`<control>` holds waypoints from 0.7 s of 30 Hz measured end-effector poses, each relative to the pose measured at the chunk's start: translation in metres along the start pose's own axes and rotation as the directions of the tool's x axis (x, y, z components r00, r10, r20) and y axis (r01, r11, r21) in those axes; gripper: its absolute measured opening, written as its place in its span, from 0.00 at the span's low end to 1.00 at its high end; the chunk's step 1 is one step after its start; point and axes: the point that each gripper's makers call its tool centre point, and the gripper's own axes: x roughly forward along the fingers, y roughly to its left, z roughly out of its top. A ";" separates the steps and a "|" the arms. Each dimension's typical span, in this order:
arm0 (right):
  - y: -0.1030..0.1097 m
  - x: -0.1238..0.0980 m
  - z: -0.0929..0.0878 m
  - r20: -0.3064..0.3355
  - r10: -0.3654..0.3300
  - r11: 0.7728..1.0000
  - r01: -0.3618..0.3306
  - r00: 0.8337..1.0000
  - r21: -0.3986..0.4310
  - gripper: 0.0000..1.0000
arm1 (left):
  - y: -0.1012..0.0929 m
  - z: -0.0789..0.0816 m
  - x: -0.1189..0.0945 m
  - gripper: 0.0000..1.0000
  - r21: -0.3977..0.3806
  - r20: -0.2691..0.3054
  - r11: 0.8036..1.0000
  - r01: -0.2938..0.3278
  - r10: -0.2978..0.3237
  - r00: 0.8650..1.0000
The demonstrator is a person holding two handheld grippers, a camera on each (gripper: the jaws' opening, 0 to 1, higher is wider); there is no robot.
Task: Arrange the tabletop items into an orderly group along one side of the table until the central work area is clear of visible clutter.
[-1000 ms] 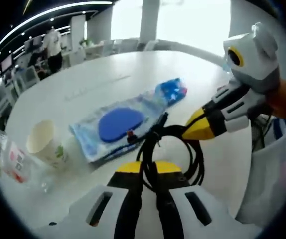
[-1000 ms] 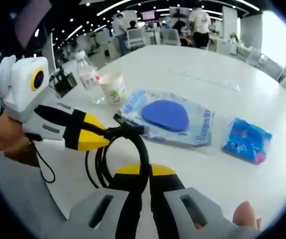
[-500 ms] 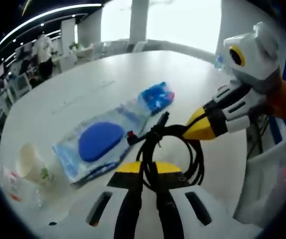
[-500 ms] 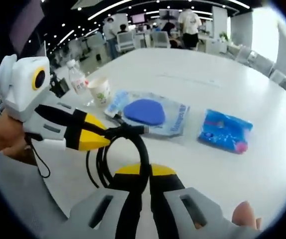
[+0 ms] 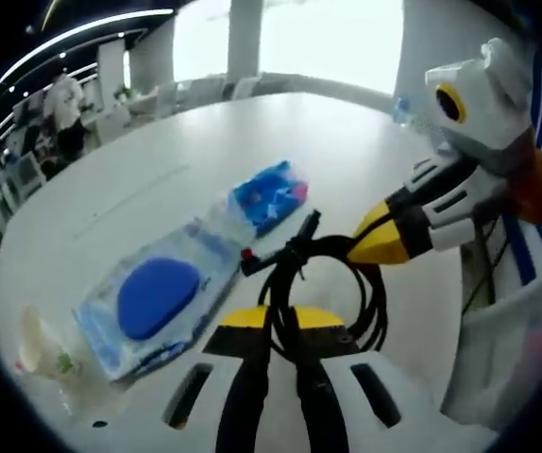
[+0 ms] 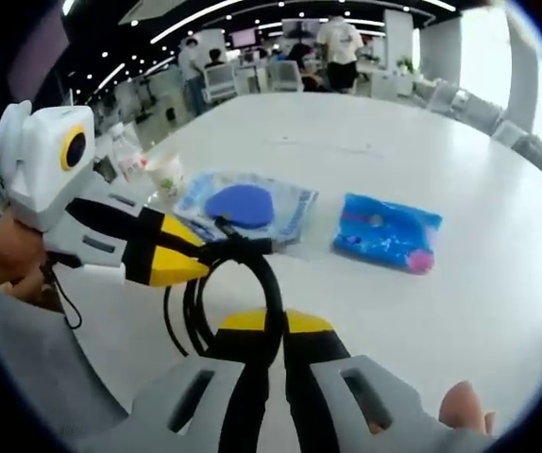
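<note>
Left tongs (image 5: 280,326): clenched on the coiled black cable (image 5: 332,283) — the loop runs up between my two yellow-tipped jaws in the left gripper view.
Right tongs (image 6: 269,330): also clamped on that cable (image 6: 216,283), the coil passing between the jaws in the right gripper view.
Cable: held off the white surface (image 6: 347,142) by both tongs at once, its plug end sticking out toward the packet with the blue oval.
Other tongs seen across: in the left gripper view my right tongs (image 5: 370,247) come in from the right and bite the cable's far side; in the right gripper view my left tongs (image 6: 191,264) do the same from the left.
Packet with blue oval (image 5: 153,297): flat on the surface, just beyond the cable.
Small blue packet (image 6: 387,231): flat on the surface, near the oval packet's end, apart from the cable.
Paper cup (image 6: 165,173): upright, on the far side of the oval packet from the small blue packet.
Water bottle (image 6: 127,151): upright, just past the cup — farther from the cable.
People: standing among desks and chairs beyond the surface.
</note>
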 end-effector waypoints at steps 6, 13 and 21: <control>-0.015 -0.005 -0.004 -0.002 -0.015 1.000 0.015 1.000 0.012 0.04 | -0.009 0.007 0.011 0.05 0.006 -0.005 1.000 0.016 -0.016 1.000; -0.030 -0.006 -0.010 -0.011 -0.027 0.999 0.027 1.000 0.030 0.04 | -0.016 0.012 0.027 0.05 0.010 -0.020 1.000 0.026 -0.026 0.999; -0.040 0.000 -0.015 -0.032 -0.026 0.999 0.027 0.999 0.034 0.04 | -0.017 0.008 0.040 0.05 -0.012 -0.040 1.000 0.025 -0.026 0.999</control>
